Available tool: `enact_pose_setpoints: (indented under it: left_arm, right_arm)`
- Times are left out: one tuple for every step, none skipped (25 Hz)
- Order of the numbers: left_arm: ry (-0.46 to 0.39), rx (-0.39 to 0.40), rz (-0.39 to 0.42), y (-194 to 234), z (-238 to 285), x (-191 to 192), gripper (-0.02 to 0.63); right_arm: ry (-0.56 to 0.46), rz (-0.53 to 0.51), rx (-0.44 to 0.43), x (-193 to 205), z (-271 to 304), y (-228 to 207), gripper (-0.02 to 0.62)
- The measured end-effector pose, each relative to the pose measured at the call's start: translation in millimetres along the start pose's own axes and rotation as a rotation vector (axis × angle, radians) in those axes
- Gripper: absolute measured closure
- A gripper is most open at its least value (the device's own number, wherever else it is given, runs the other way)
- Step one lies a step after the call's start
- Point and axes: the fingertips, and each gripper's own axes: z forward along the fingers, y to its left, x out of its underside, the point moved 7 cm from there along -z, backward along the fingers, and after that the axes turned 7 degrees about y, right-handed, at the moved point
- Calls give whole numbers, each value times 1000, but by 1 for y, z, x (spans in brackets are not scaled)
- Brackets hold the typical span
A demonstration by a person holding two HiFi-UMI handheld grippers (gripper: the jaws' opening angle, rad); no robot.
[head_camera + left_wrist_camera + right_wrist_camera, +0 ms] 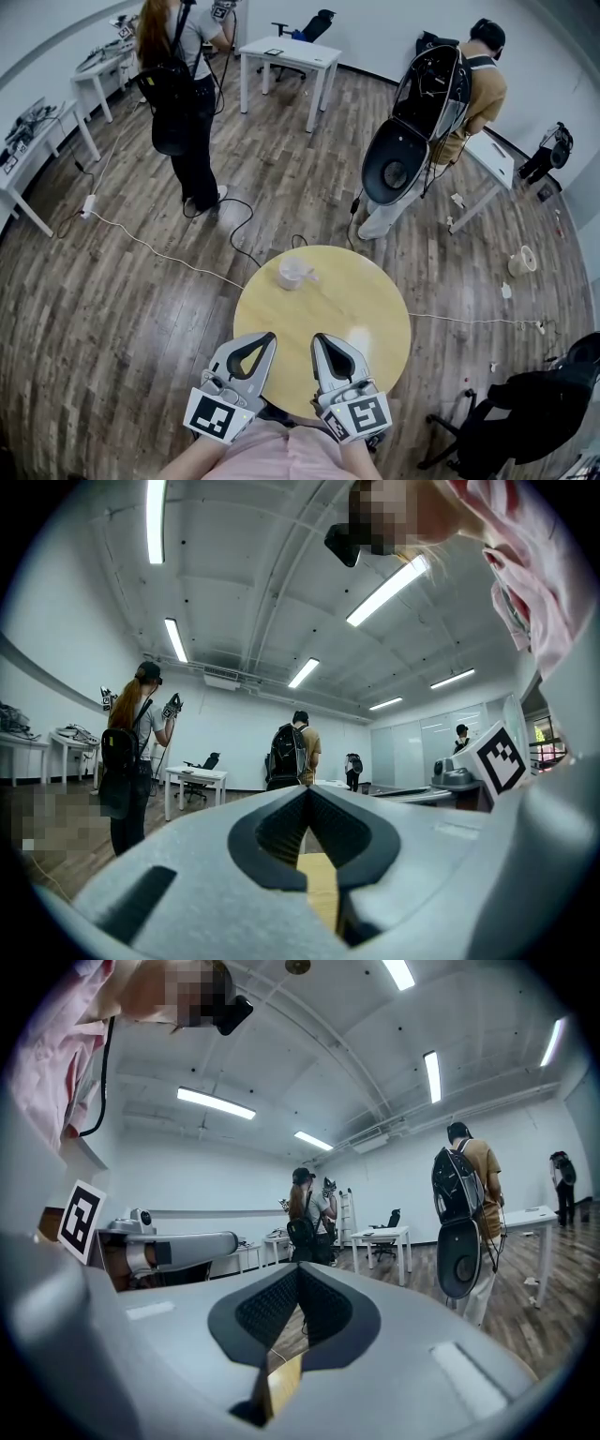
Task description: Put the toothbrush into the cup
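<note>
Both pairs of jaws are pressed together with nothing between them: the left gripper point(266, 339) point(307, 794) and the right gripper point(320, 339) point(298, 1271) sit side by side, close but apart, over the near edge of a round wooden worktop point(370, 305), each pointing level toward its far side. The cup point(294, 272), pale and see-through, stands upright on the far-left part of the worktop, well apart from both grippers. Whether the toothbrush is in it is too small to tell, and none lies on the bare wood. A white cable point(159, 251) trails over the plank floor point(112, 328) to the left. Farther off, a person with a black backpack point(183, 84) stands at far left near a white desk point(286, 58), and a second person point(473, 94) bends at a table at far right. A black chair point(525, 412) sits at near right.
</note>
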Motion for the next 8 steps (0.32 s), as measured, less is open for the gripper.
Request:
enact_pose_setpoints:
  left_arm:
    - [1,1,0,0,0,0,606]
    - [1,2,0,0,0,0,606]
    - [0,3,0,1,0,-1,606]
    - [-1,5,-1,1,-1,-1,606]
    - [-2,6,-2,1,-1,-1,606]
    - [-3,7,-4,1,-1,-1,606]
    - [-5,8,-6,0,-2,0,606]
    - [-6,9,-8,-1,-2,0,606]
  right_arm:
    - [1,0,-2,0,0,1,589]
    - [2,0,-3,-1,1,1,589]
    - [3,-1,-4,-1,1,2,589]
    - [4,-1,-3,-1,2,3,589]
    - [5,-1,-2,-1,2,3,589]
    - [6,0,0,0,1,3,589]
    - [7,1,1,1,1,3,589]
    - [8,2,2,2,1,3,589]
